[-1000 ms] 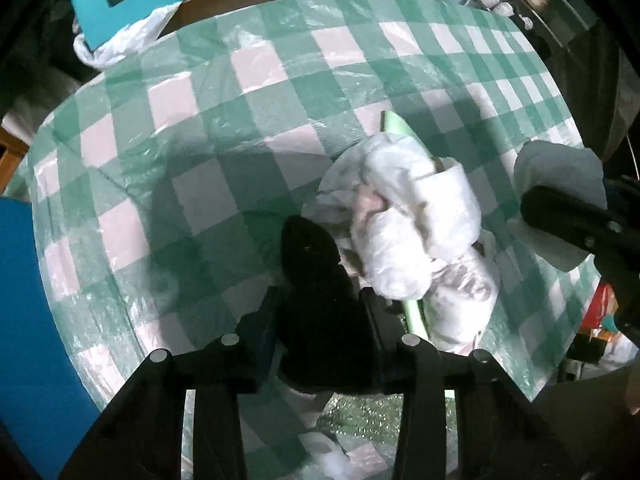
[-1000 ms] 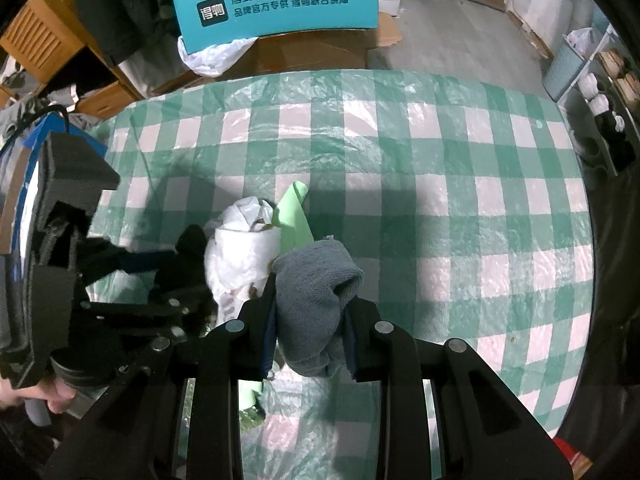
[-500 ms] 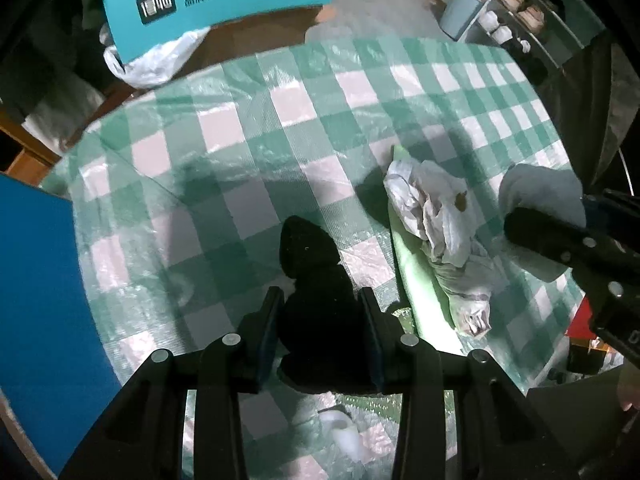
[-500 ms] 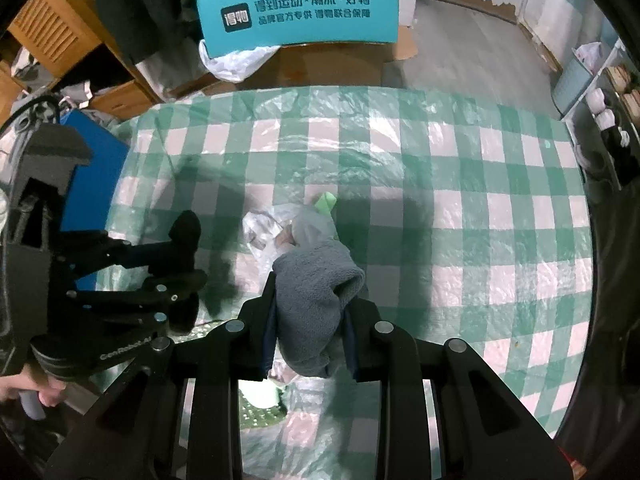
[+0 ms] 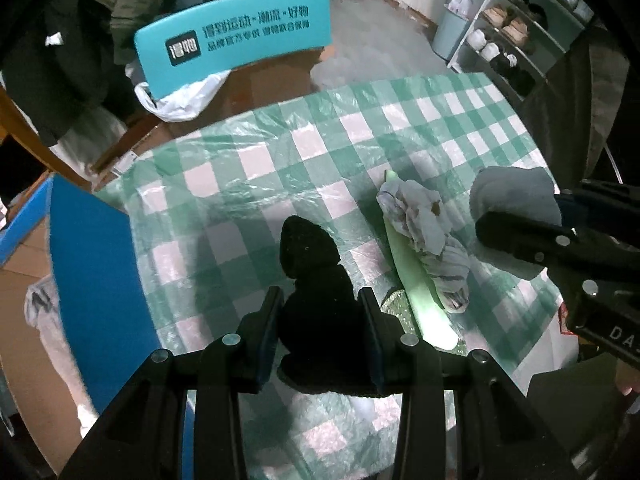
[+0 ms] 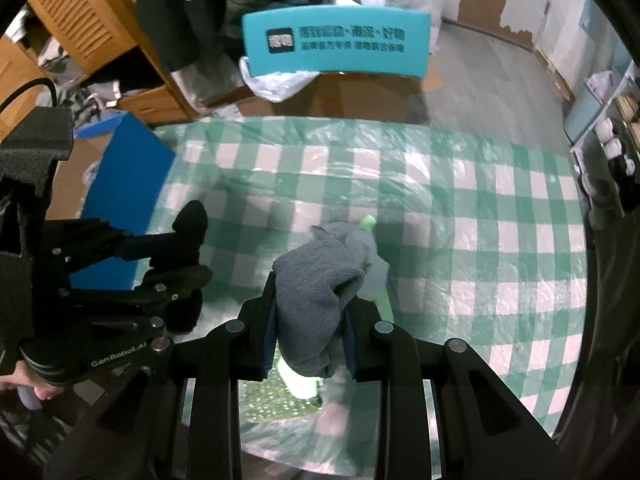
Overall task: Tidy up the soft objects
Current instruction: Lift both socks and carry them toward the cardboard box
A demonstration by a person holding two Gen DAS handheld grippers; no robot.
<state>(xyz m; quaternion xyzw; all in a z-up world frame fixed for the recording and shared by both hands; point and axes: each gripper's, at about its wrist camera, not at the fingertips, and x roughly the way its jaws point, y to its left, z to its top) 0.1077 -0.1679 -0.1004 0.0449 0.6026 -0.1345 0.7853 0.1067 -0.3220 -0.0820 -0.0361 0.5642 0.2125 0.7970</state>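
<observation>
The table [image 5: 360, 136] wore a green-and-white checked cloth under a glossy, wrinkled clear plastic sheet. On it lay crumpled white cloth [image 5: 424, 236] beside a smooth pale-green plastic strip [image 5: 420, 292]. The left gripper [image 5: 320, 328] pinched matt black knit fabric [image 5: 312, 276]; the right gripper [image 6: 310, 332] pinched fuzzy grey fleece [image 6: 316, 284]. The fingers [image 6: 252, 336] looked matt black plastic with shiny metal screws. Beyond the table stood a smooth teal plastic chair back [image 6: 336, 42].

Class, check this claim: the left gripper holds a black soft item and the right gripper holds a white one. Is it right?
One detail is wrong. In the right wrist view, the right gripper holds a grey soft item, not white. The left gripper does hold the black soft item.
</observation>
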